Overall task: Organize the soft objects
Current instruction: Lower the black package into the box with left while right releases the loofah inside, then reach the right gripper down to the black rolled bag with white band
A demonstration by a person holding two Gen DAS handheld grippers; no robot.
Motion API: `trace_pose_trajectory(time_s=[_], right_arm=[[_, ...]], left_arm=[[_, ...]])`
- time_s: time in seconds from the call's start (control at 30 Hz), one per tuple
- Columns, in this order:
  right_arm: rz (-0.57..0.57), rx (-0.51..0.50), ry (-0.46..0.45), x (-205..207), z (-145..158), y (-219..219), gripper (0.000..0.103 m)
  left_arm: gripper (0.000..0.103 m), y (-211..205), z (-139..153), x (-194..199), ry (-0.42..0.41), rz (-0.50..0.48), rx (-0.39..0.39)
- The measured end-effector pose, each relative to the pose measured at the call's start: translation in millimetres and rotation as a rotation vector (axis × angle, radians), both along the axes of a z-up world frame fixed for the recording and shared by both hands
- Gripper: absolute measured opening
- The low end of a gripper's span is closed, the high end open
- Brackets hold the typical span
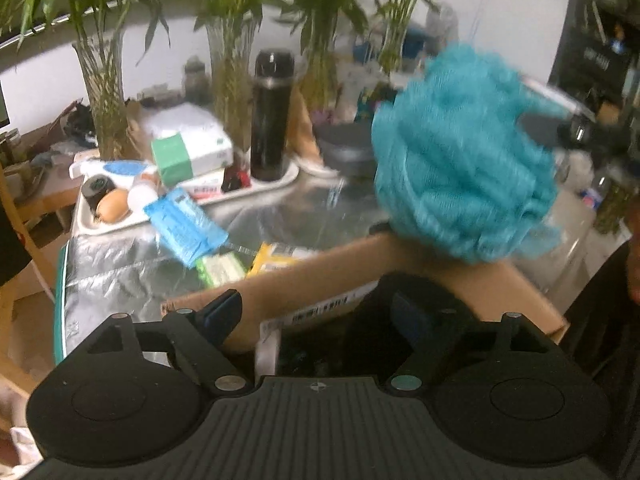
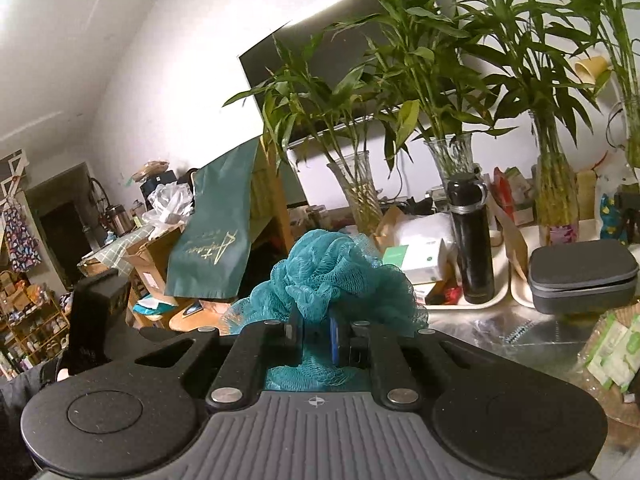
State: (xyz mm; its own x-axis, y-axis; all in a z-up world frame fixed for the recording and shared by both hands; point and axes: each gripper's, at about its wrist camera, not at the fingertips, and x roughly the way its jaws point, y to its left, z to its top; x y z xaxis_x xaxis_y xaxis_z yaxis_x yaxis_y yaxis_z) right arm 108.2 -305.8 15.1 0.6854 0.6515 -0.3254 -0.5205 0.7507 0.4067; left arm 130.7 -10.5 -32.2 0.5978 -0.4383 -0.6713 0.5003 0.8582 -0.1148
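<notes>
A teal mesh bath pouf is pinched between the narrow jaws of my right gripper, which is shut on it; the netting bulges out above and around the fingers. In the left wrist view the same pouf hangs blurred at the upper right, above the far edge of an open cardboard box. My left gripper stands open over the box's near side, with nothing between its fingers. The inside of the box is dark and mostly hidden.
On the silvery table cover lie a blue packet and green and yellow packets. A white tray holds a black thermos and small items. Glass vases of bamboo and a grey zip case stand behind.
</notes>
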Motion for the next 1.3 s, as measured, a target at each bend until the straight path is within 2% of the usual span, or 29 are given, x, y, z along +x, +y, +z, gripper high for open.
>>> trace_pose_trajectory(time_s=[0.23, 0.4, 0.5, 0.53, 0.6, 0.63, 0.67, 0.77, 0.83, 0.97, 1.1, 1.3], right_arm=[[0.043, -0.02, -0.014, -5, 1, 10, 0.014], [0.14, -0.049, -0.048, -9, 1, 29, 0.014], [0.218, -0.112, -0.088, -16, 1, 47, 0.015], [0.264, -0.152, -0.099, -18, -1, 57, 0.019], [0.309, -0.236, -0.091, -20, -6, 75, 0.038], [0.306, -0.277, -0.092, -21, -9, 82, 0.058], [0.296, -0.314, -0.096, -21, -11, 87, 0.073], [0.284, -0.298, -0.091, -18, -11, 88, 0.093], [0.266, -0.273, -0.09, -15, -9, 86, 0.101], [0.217, -0.282, -0.066, -9, -11, 85, 0.103], [0.131, -0.34, -0.044, 0, -17, 85, 0.103], [0.008, -0.358, 0.009, 11, -25, 68, 0.103]], left_arm=[[0.084, 22, 12, 3, -0.054, 0.147, -0.078], [0.084, 43, 21, 6, -0.083, 0.266, -0.155], [0.084, 55, 25, 6, -0.101, 0.339, -0.186], [0.084, 60, 25, 6, -0.102, 0.355, -0.197], [0.084, 68, 25, 7, -0.097, 0.386, -0.214], [0.084, 71, 25, 6, -0.094, 0.397, -0.217], [0.084, 74, 24, 7, -0.09, 0.409, -0.218], [0.084, 80, 22, 8, -0.072, 0.433, -0.211], [0.084, 82, 21, 6, -0.069, 0.437, -0.199], [0.084, 84, 19, 5, -0.056, 0.434, -0.182], [0.084, 86, 16, 6, -0.038, 0.436, -0.174], [0.084, 82, 13, 10, -0.008, 0.429, -0.171]])
